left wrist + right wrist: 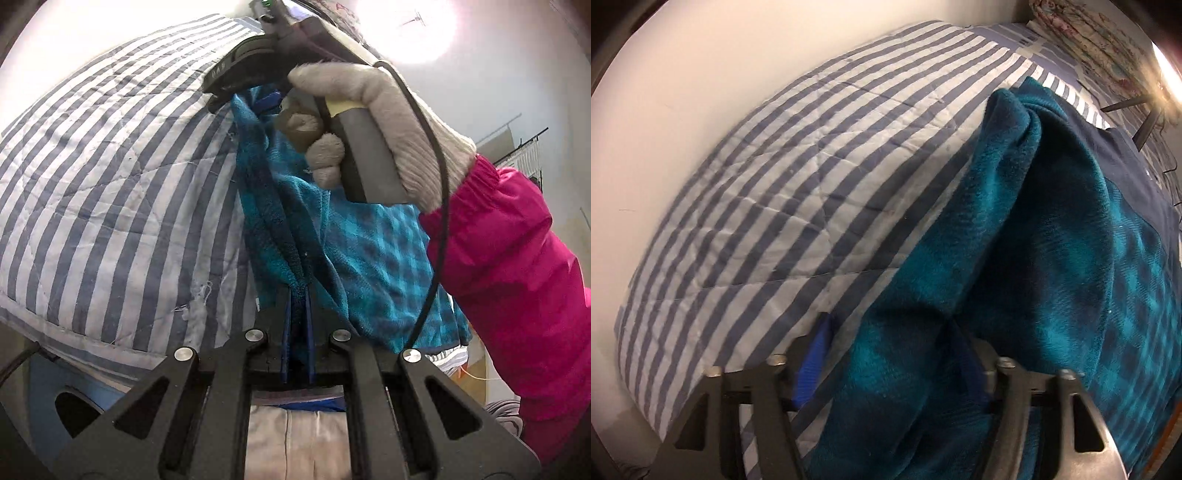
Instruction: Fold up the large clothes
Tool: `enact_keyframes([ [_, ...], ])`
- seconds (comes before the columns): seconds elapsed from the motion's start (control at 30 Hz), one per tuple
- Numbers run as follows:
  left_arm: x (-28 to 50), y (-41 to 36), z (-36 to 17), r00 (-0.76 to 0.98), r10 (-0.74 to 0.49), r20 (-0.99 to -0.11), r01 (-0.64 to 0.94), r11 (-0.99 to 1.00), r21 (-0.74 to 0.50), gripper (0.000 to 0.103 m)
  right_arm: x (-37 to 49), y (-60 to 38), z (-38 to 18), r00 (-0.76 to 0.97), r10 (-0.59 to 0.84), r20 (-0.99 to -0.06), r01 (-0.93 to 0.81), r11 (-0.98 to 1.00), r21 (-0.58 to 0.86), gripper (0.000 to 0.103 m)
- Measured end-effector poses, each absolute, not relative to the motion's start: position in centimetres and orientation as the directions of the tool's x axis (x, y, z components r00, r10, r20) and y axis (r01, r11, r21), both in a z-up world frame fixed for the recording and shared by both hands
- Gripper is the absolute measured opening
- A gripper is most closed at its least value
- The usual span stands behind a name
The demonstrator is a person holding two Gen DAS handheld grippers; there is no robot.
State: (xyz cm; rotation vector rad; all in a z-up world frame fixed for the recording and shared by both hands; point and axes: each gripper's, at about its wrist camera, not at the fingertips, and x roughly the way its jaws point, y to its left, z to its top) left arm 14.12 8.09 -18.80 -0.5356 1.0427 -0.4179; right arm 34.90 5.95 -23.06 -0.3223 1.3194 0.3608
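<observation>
A teal plaid fleece garment (380, 258) hangs bunched over the striped bed. My left gripper (298, 295) is shut on a thick fold of it, and the cloth runs up from the jaws. At the garment's far end a gloved hand (362, 110) holds the other tool by its handle. In the right wrist view the garment (1015, 258) drapes across my right gripper (889, 321). Its jaws stand apart. The cloth covers the right pad, while the left blue pad (812, 365) is bare with a gap beside it. A navy part (1126, 166) of the garment lies further right.
A blue-and-white striped quilt (775, 166) covers the bed (110, 184) against a white wall. A floral bundle (1089, 37) sits at the bed's far corner. A pink sleeve (517, 266) and a black cable (439, 184) cross the right side.
</observation>
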Motion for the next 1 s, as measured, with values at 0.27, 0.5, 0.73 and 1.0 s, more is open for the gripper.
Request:
enact_keyframes([
  [0.27,14.0,5.6,-17.9,0.458,-0.548,-0.700,0.127,0.820,-0.558,0.004,35.9,2.1,-21.7,0.227,0.145,-0.963,-0.404,0.914,0.042,0.004],
  [0.5,14.0,1.8,-16.4,0.474,-0.528,-0.704,0.200,0.844,-0.498,0.004,37.4,-6.5,-18.8,0.239,0.530,-0.813,-0.267,0.841,0.470,0.003],
  [0.73,14.1,-2.7,-15.5,0.464,-0.520,-0.717,0.291,0.854,-0.431,0.004,36.6,-15.3,-18.9,0.324,0.663,-0.675,-0.154,0.741,0.654,0.003],
  [1.0,14.5,-7.7,-15.8,0.419,-0.517,-0.747,0.363,0.849,-0.384,0.004,34.6,-23.2,-20.6,0.415,0.671,-0.615,-0.054,0.693,0.719,0.003],
])
